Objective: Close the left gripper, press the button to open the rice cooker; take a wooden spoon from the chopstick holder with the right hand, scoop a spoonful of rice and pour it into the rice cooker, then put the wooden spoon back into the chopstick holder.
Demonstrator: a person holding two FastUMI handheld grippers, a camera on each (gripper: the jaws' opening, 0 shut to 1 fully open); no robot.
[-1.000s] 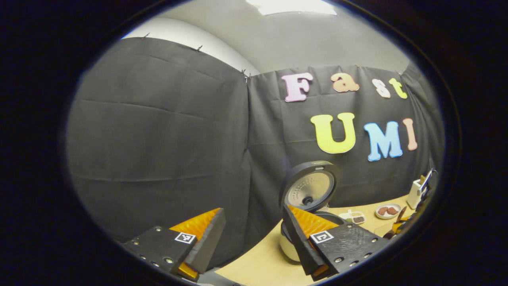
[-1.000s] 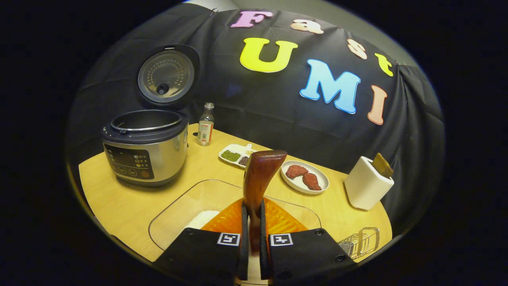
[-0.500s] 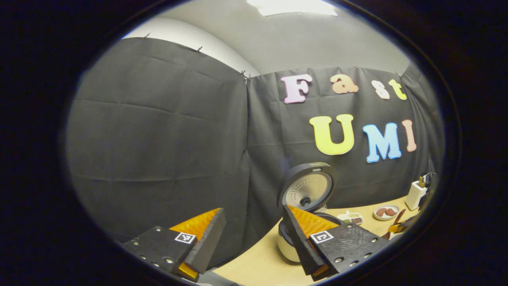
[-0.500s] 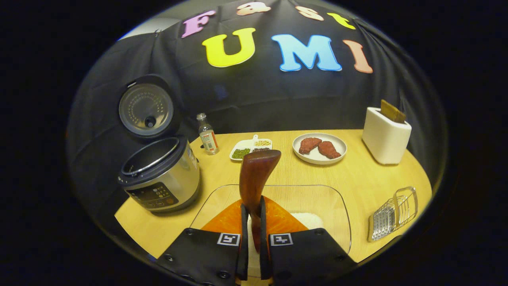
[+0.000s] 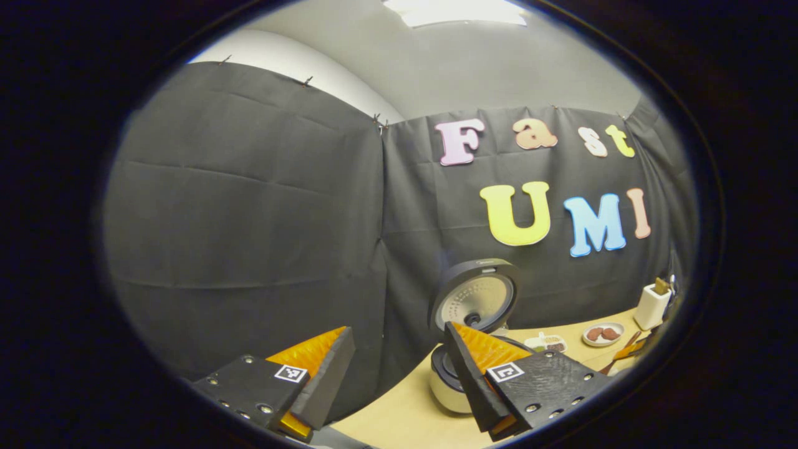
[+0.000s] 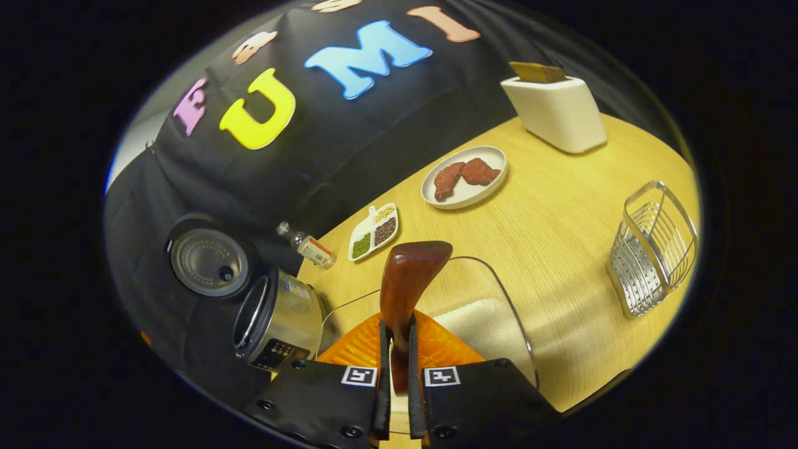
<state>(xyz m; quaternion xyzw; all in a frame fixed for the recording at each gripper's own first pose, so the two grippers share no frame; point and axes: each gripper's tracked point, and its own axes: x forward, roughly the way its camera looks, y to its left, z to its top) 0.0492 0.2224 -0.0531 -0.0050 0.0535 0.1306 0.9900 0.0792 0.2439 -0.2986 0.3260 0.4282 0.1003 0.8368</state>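
While cooker (image 6: 274, 315) stands lid-up at counter's (image 6: 561, 237) left end, scooping step in hand. Clear dish (image 6: 492, 312) with rice heap (image 6: 480, 321) just under right claw (image 6: 396, 374); white holder (image 6: 555, 112) at far edge, well apart. Right claw rolled over dish, clamped tight on wooden spoon (image 6: 405, 290), bowl forward. Next, by my guess: dip bowl into rice. Left claw (image 5: 399, 380) raised, gaping wide, empty.

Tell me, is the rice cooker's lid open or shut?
Open: the rice cooker has its lid swung back, showing the lid's inner face and the pot's open rim.
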